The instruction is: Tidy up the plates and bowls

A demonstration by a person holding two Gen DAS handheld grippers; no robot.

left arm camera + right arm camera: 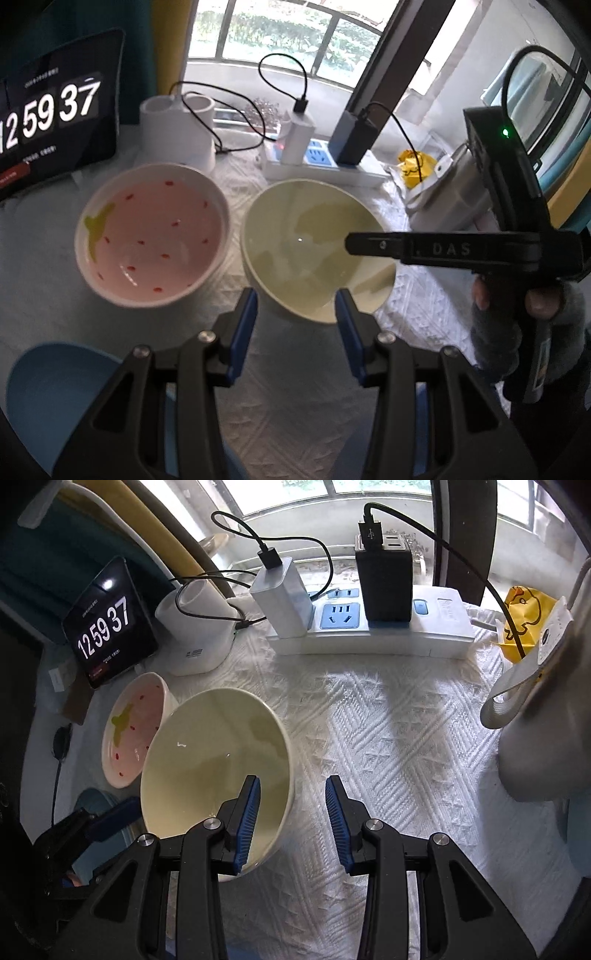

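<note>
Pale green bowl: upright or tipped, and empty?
Upright and empty. The pale green bowl sits mouth-up on the white cloth; its glazed inside shows bare to the bottom in both views.

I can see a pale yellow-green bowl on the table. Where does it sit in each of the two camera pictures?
Left wrist view: the pale yellow-green bowl is centre, just right of the pink spotted bowl, above the left gripper.
Right wrist view: the same bowl is lower left of centre, with one finger of the right gripper over its rim.
Shared landmark: the clock screen at upper left.
</note>
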